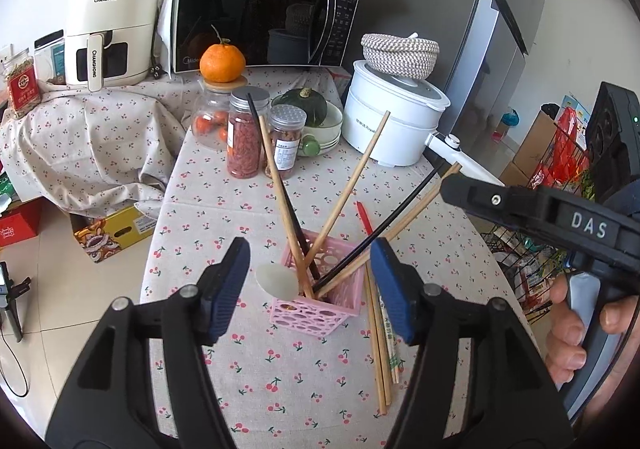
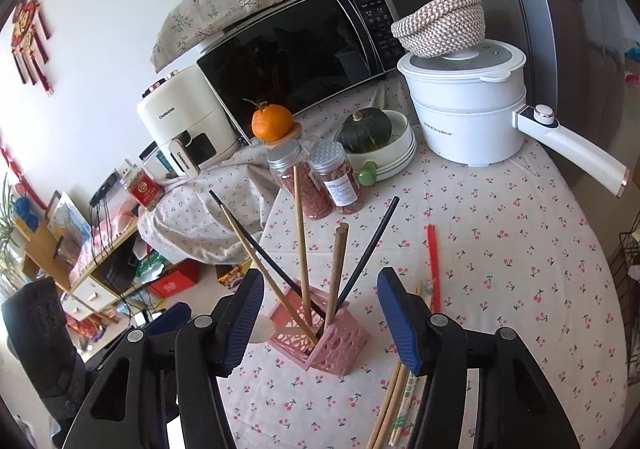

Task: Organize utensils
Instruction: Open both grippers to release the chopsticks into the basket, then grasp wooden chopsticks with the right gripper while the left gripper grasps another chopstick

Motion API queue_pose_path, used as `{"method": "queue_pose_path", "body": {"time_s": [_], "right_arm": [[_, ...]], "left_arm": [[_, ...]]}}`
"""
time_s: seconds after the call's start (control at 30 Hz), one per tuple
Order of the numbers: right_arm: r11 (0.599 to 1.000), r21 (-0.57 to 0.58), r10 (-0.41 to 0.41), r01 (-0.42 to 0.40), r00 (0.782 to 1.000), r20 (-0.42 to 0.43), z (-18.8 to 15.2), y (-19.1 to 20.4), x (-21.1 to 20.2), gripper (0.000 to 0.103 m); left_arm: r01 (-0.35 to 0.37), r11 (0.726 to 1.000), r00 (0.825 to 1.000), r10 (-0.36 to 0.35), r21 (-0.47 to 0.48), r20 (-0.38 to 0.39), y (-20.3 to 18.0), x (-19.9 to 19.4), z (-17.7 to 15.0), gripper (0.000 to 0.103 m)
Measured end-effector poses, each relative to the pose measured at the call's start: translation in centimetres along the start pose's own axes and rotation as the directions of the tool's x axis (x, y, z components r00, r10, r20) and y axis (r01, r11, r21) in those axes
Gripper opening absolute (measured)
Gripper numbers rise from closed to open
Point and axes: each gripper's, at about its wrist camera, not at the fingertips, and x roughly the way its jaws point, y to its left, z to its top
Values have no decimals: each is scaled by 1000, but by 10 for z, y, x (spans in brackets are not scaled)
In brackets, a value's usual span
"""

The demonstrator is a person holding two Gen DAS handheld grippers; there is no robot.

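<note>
Left tongs (image 1: 310, 289) apart, nothing between the pads, poised just above the pink perforated holder (image 1: 320, 303) on the cherry-print bench (image 1: 280, 377). Right tongs (image 2: 320, 323) also apart and empty, framing the same holder from the other side. Holder contains wooden chopsticks (image 1: 280, 201) and black chopsticks (image 1: 384, 227), all leaning outward, plus a white spoon (image 1: 276, 281) at its left rim. Loose wooden chopsticks (image 1: 380, 349) lie flat just right of the holder. One red chopstick (image 2: 433, 269) lies farther back.
</note>
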Motion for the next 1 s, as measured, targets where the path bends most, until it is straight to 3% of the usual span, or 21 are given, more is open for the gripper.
{"method": "queue_pose_path", "body": {"time_s": [0.1,0.33,0.47,0.6,0.73,0.87,0.9,1.0], "right_arm": [[1000,1,-21,21,999,25,0,-9,-17,73],[992,-16,-127,127,992,9,-10,-41,-38,81],[978,24,-207,209,976,-66,-25,-67,-33,83],[959,35,-271,282,944,-190,-43,-89,-16,83],[953,26,-285,302,923,-259,-59,-102,1,83],[960,36,-258,279,922,-289,-69,-108,18,83],[963,46,-242,267,924,-297,-70,-109,23,80],[975,76,-173,209,927,-333,-69,-109,43,47]], "left_arm": [[28,1000,999,-28,8,-37,-6,3,-5,82],[42,998,984,-35,39,-172,-19,20,-25,83],[49,997,962,-29,67,-270,-24,34,-41,83],[46,996,933,-17,72,-359,-25,48,-57,83],[30,997,919,2,76,-394,-22,54,-67,83],[23,996,909,16,87,-417,-17,59,-73,83],[22,996,906,18,88,-424,-16,60,-74,83],[18,996,900,21,86,-435,-10,61,-75,83]]}}
